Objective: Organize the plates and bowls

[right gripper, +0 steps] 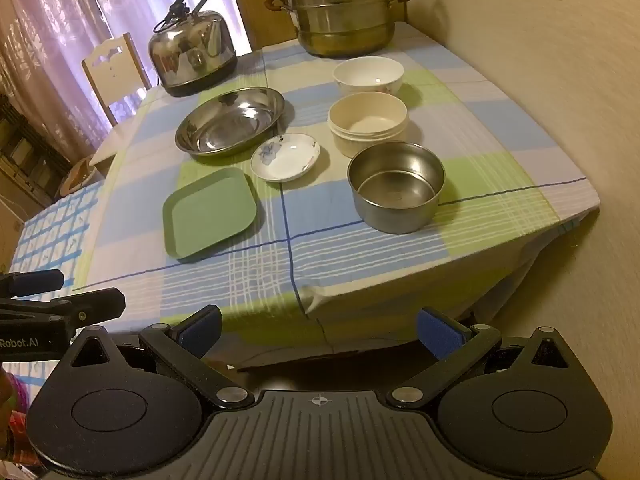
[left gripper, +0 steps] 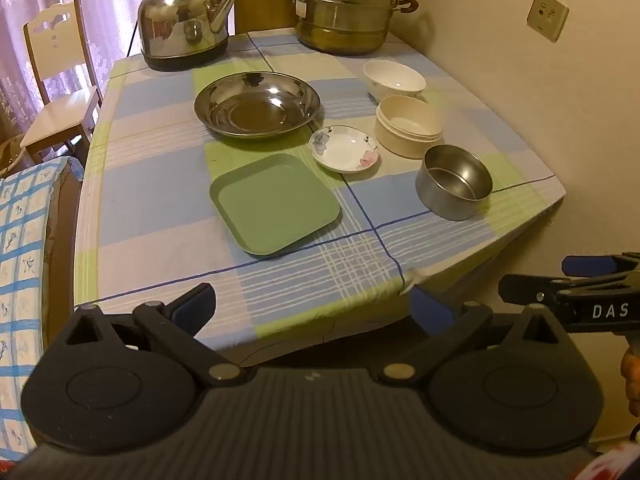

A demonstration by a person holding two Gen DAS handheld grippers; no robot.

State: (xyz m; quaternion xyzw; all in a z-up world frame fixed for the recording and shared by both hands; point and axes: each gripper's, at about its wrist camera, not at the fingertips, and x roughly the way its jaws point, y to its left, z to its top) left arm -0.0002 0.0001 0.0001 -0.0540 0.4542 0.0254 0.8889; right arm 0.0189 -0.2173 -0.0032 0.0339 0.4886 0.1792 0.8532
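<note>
The green square plate (left gripper: 275, 204) lies flat near the front of the counter (left gripper: 160, 184), on a checked blue, green and white cloth. Just behind it to the right sits the small floral saucer (left gripper: 344, 148), white with blue and pink flowers, and behind that the wide steel dish (left gripper: 257, 103). Along the right side stand 3 bowls in a row: the steel bowl (right gripper: 396, 186) nearest, the cream bowl (right gripper: 367, 123) (it looks like 2 nested) close behind it, and the white bowl (right gripper: 368, 75) farthest back.

The left gripper (left gripper: 312, 308) hangs short of the counter's front edge, jaws spread wide, holding and touching nothing. The right gripper (right gripper: 319, 330) does the same beside it, wide open and bare; its side reads "DAS", and the left one's reads "Robot.AI".

A steel kettle (left gripper: 184, 24) and a stacked steamer pot (left gripper: 344, 8) stand at the back.
</note>
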